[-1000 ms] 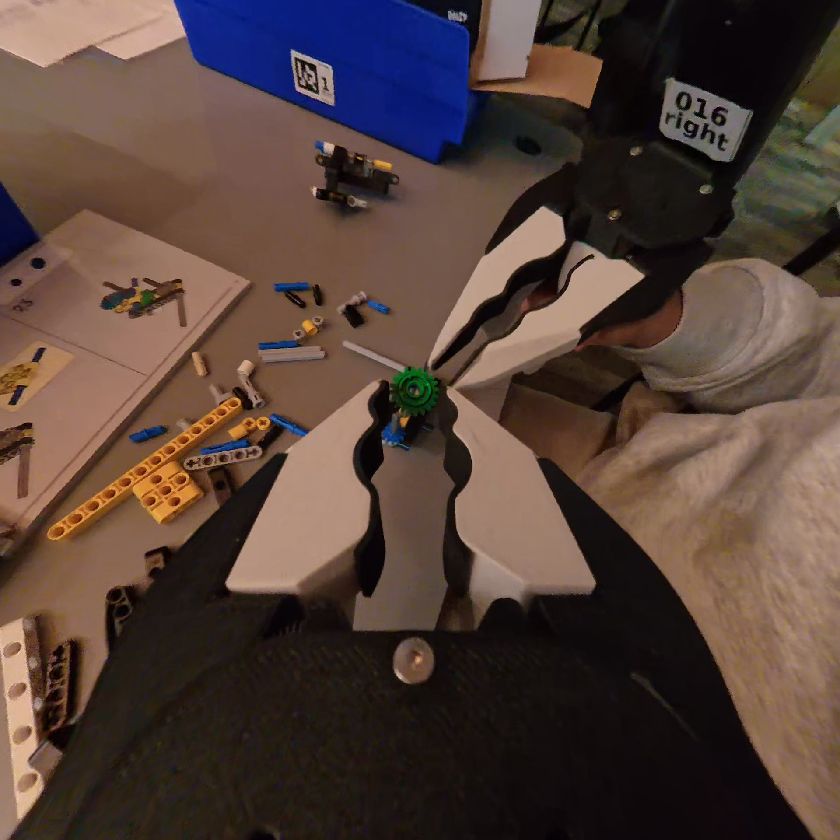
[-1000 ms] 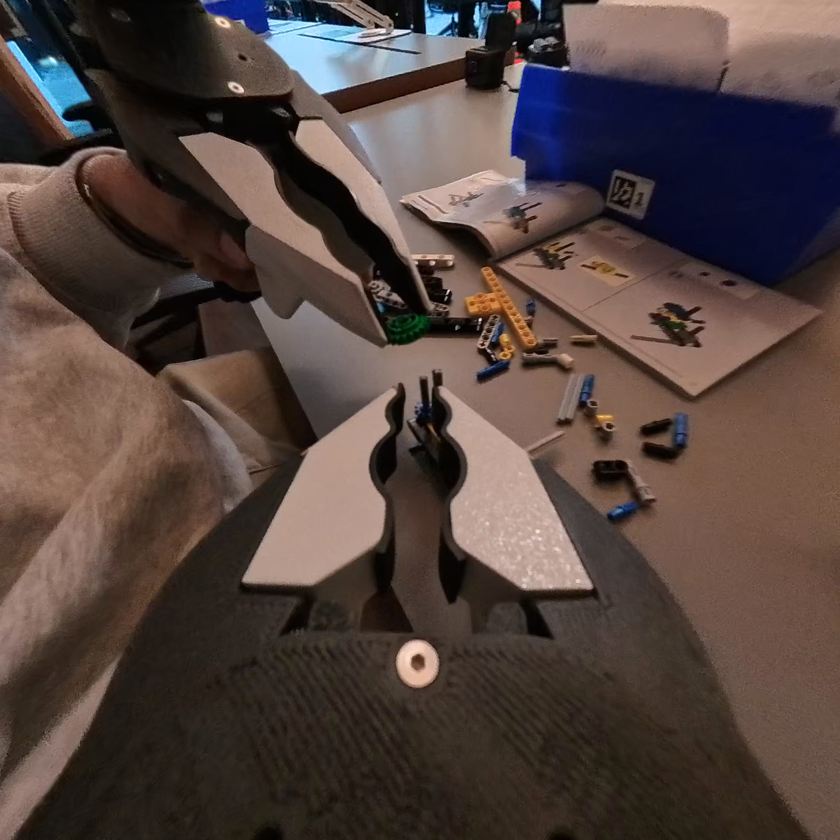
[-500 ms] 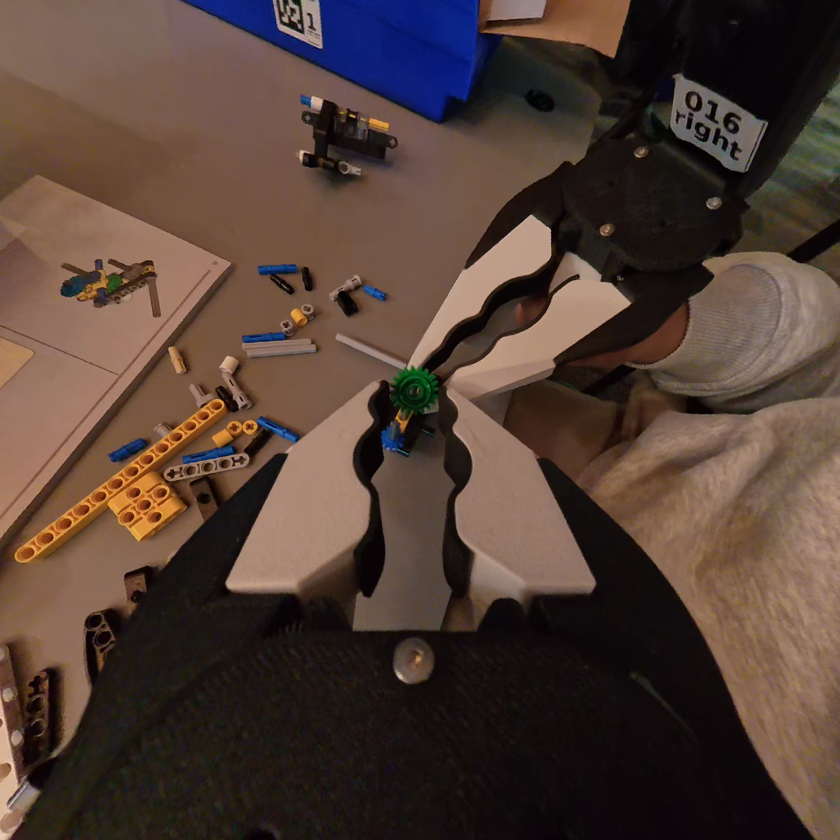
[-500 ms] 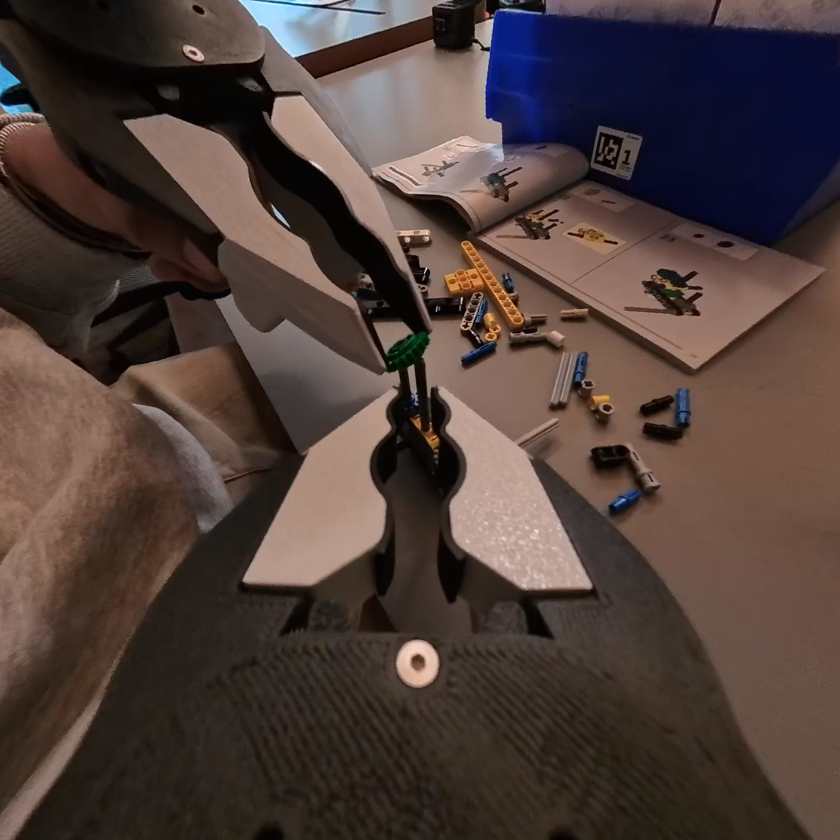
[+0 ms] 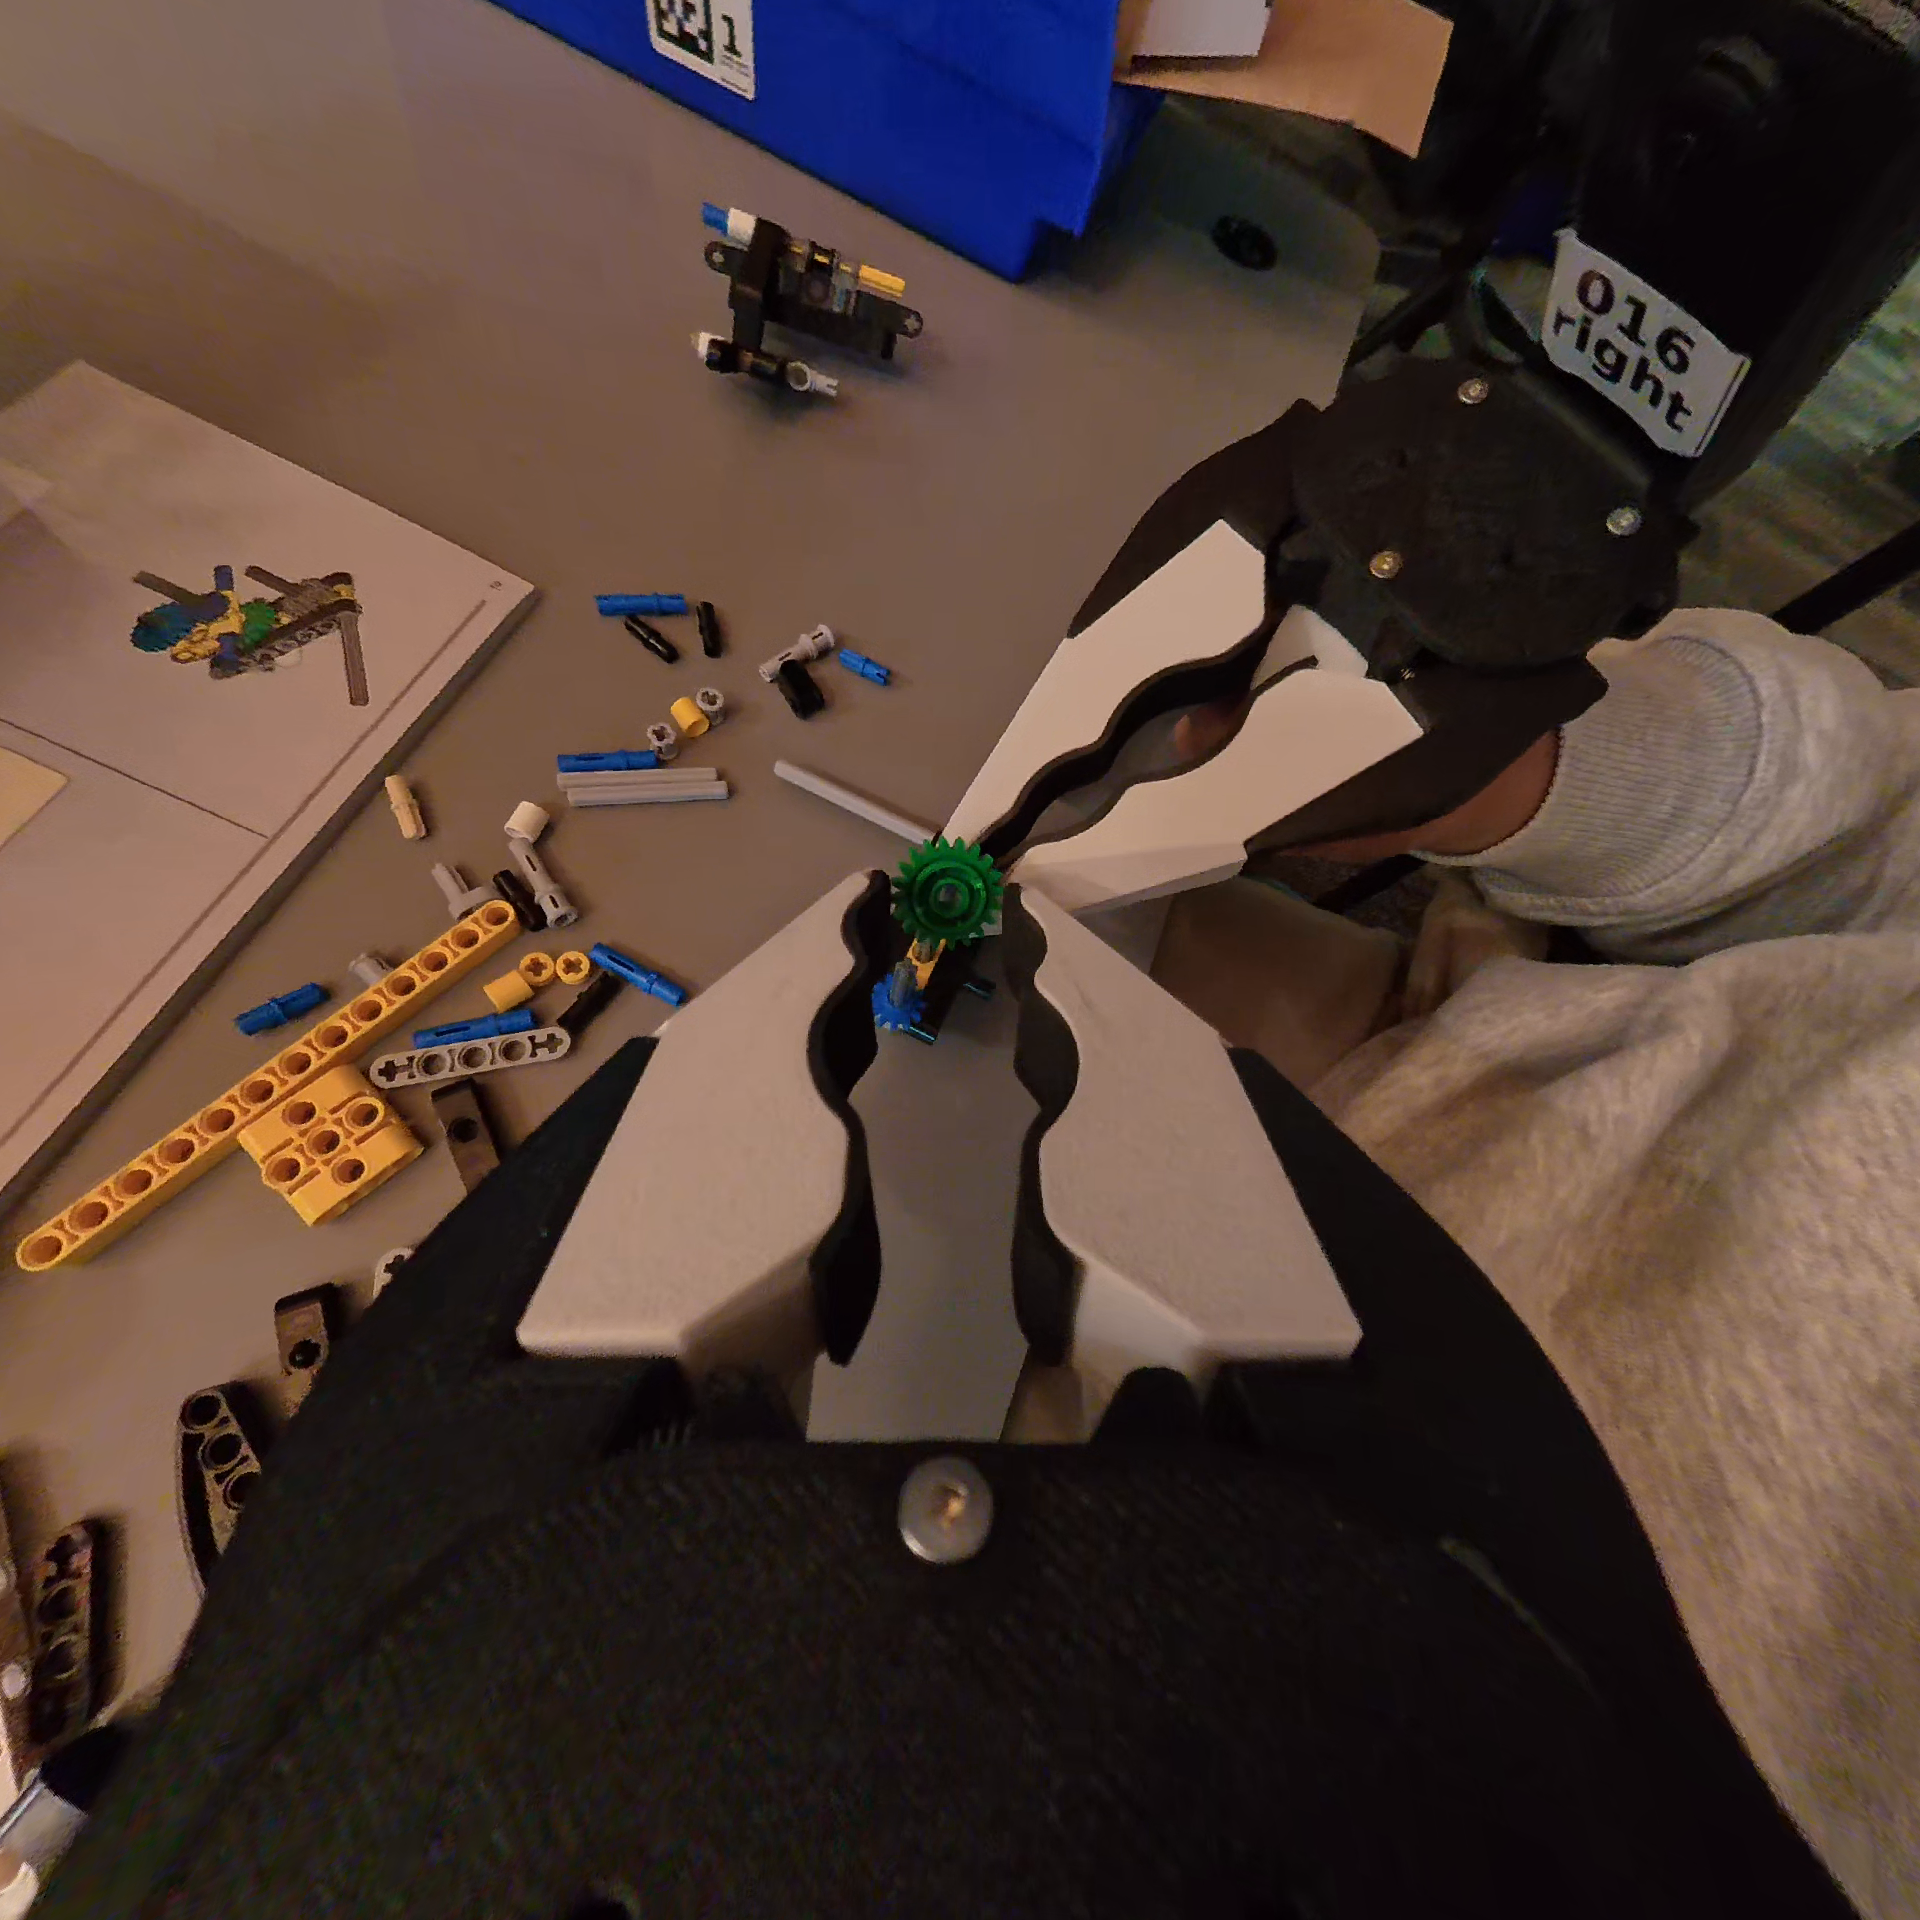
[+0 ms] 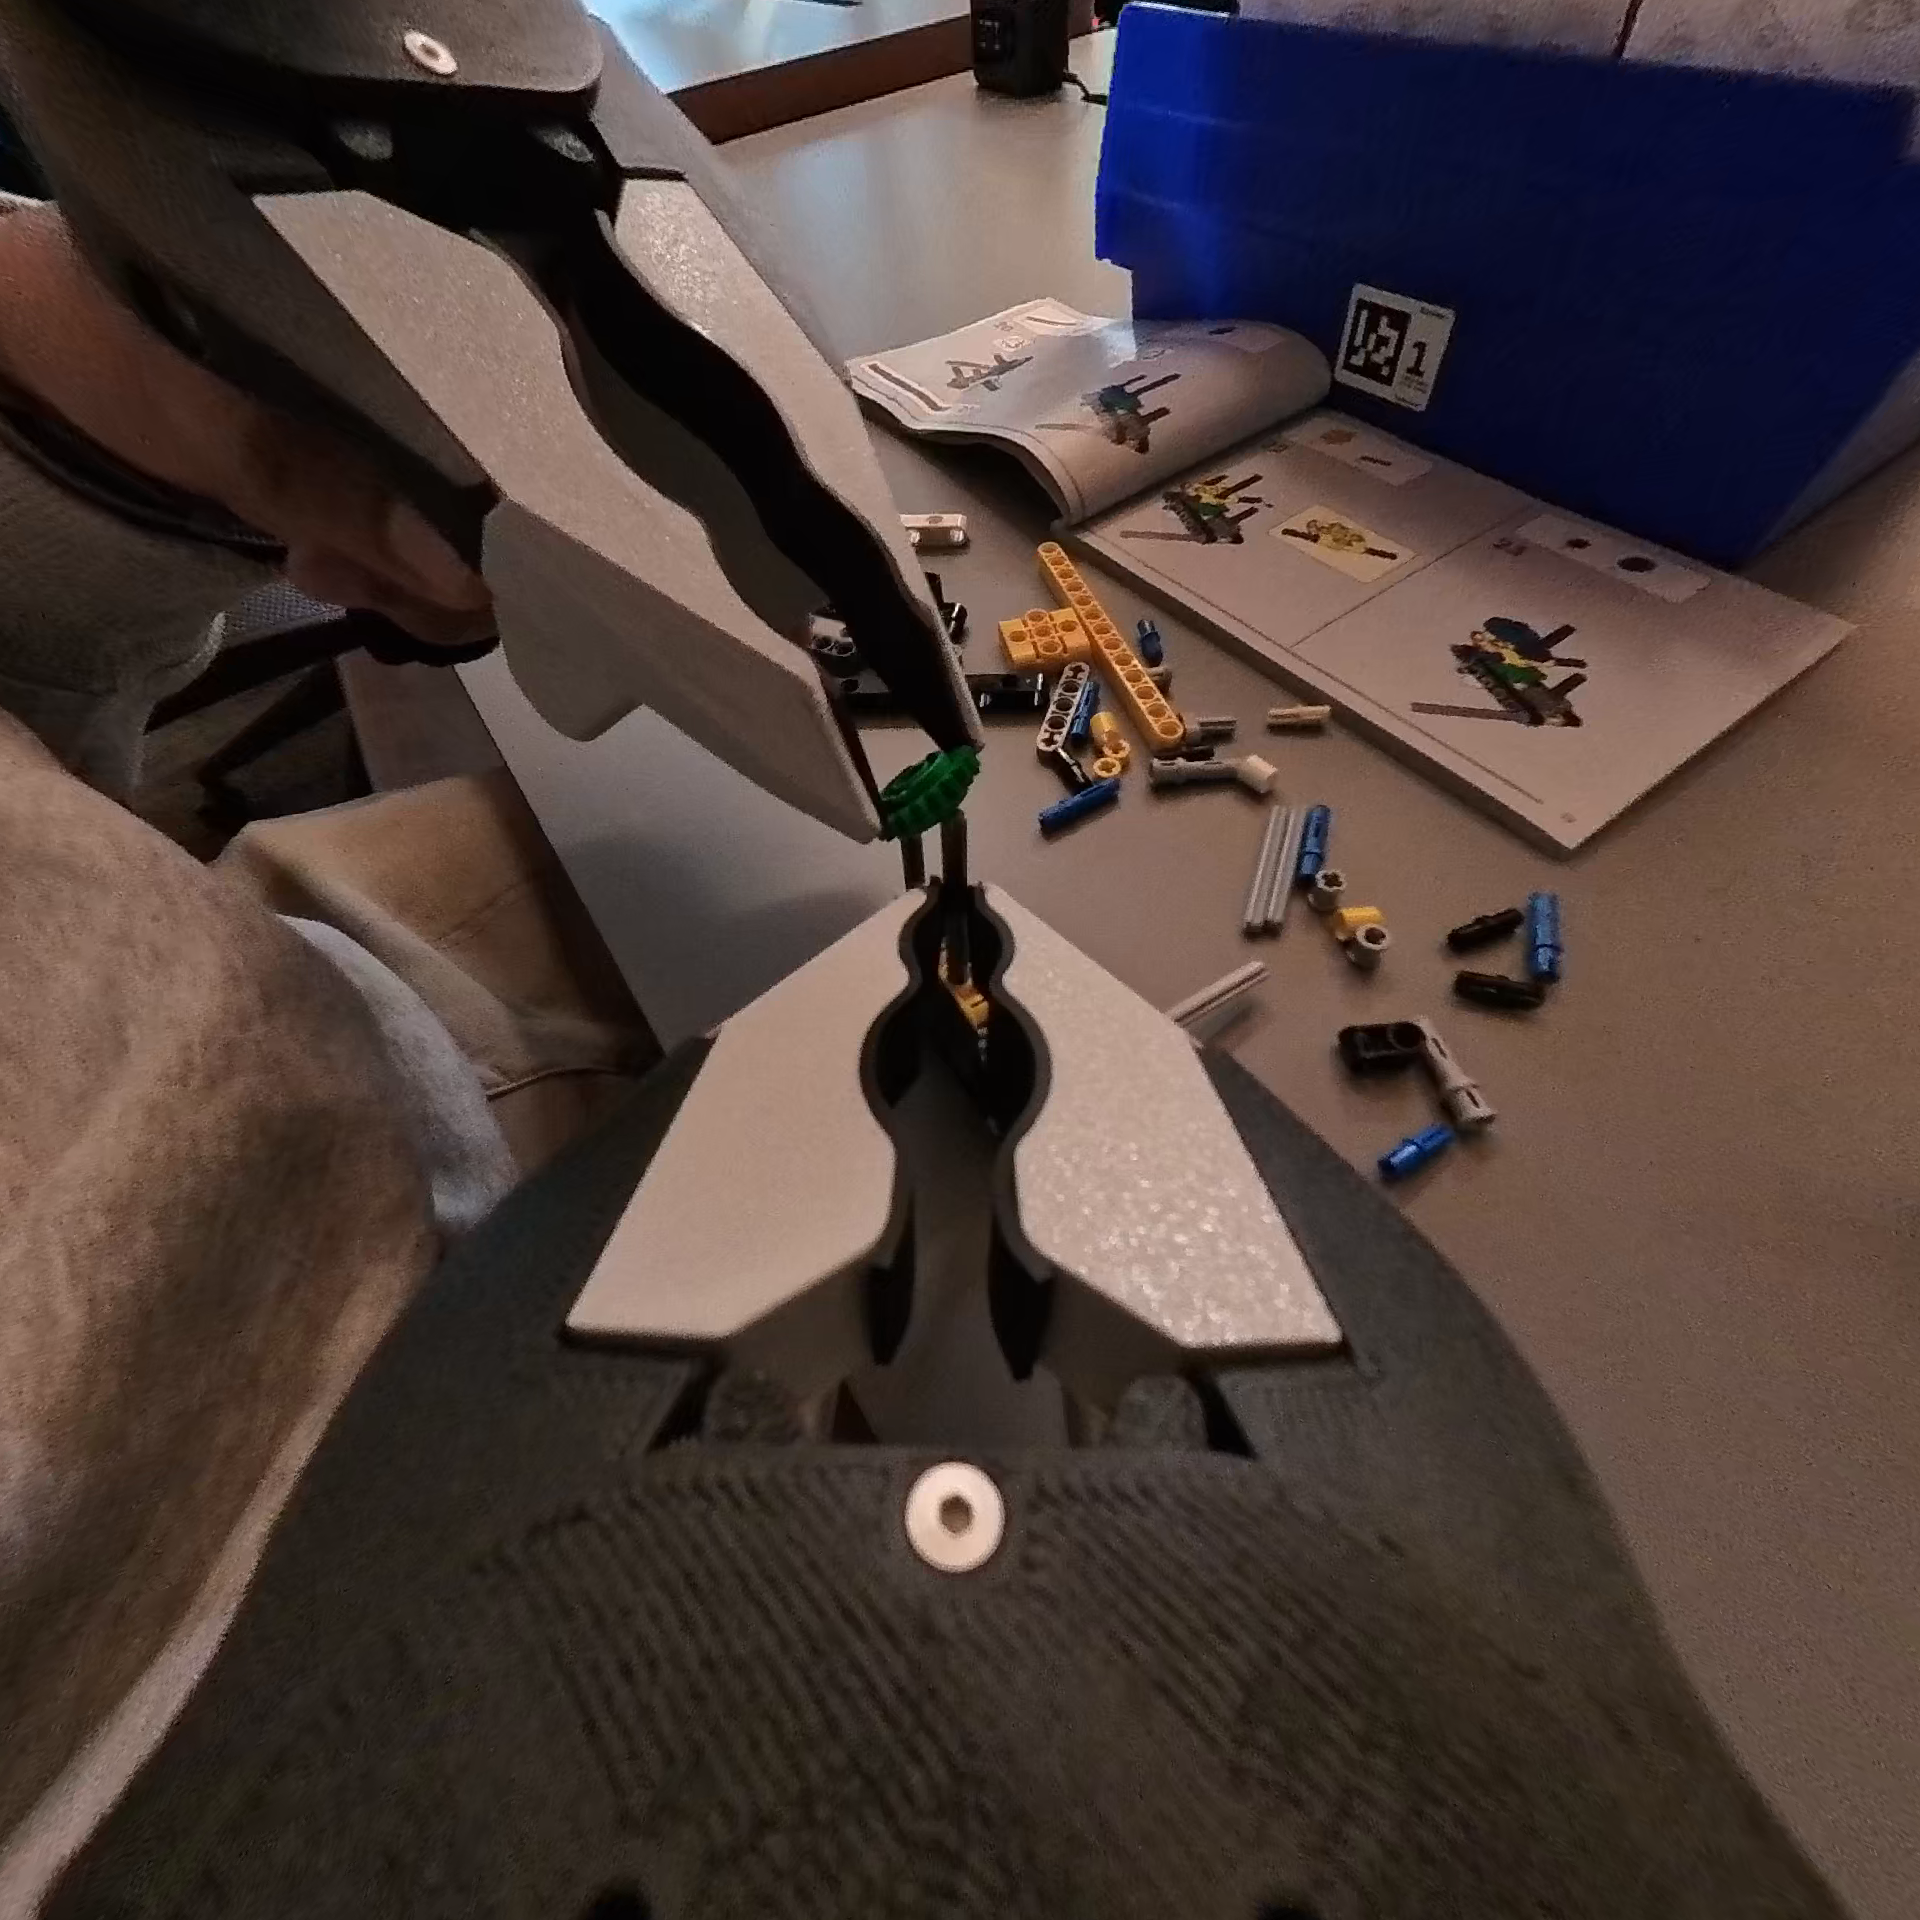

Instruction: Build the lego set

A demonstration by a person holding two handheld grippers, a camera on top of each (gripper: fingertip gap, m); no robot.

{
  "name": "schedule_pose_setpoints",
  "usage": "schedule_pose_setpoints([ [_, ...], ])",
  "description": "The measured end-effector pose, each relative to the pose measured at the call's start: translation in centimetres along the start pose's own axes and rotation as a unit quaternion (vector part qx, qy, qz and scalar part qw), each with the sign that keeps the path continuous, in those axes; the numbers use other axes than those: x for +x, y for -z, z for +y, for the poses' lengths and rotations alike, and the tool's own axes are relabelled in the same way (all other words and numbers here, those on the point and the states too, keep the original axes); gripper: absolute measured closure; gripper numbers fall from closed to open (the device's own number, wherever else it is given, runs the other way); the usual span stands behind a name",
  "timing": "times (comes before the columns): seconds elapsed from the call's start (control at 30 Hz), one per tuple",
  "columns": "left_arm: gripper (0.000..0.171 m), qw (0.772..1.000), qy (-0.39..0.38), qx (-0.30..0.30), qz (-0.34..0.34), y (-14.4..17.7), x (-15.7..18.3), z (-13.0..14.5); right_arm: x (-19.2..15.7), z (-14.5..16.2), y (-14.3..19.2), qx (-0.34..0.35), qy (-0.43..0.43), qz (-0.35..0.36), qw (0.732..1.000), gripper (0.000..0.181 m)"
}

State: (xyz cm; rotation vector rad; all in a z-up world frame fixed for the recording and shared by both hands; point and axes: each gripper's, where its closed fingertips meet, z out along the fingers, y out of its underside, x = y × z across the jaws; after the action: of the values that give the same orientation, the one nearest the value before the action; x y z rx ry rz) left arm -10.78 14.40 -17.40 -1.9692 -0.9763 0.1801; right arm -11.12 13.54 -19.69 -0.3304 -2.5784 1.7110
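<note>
Grey table (image 5: 436, 343) | open instruction booklet (image 6: 1455, 613) | blue bin (image 6: 1558, 260) | scattered loose pieces, long yellow beam (image 5: 270, 1081) | small black assembly (image 5: 800, 301)

A white printed label (image 5: 1636, 358) sat on the right gripper (image 5: 977, 844), on its black body, ahead-right of the left tool. A coded marker sticker (image 6: 1392, 348) fronted the blue bin (image 6: 1558, 208) farther ahead.

Your green gear (image 5: 947, 891) sits level atop a thin black axle of the small yellow-and-black sub-assembly (image 6: 968, 1000). Another built chunk (image 5: 805, 301) lies near the blue bin.
</note>
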Motion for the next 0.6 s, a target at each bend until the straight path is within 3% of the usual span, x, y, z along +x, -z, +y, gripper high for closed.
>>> schedule_pose_setpoints([
  [0.6,0.153,1.000,0.017,0.010,0.002,-0.23,0.19,-0.57,-0.05,0.00,-0.01,0.000,0.012,0.005,1.000,0.179],
])
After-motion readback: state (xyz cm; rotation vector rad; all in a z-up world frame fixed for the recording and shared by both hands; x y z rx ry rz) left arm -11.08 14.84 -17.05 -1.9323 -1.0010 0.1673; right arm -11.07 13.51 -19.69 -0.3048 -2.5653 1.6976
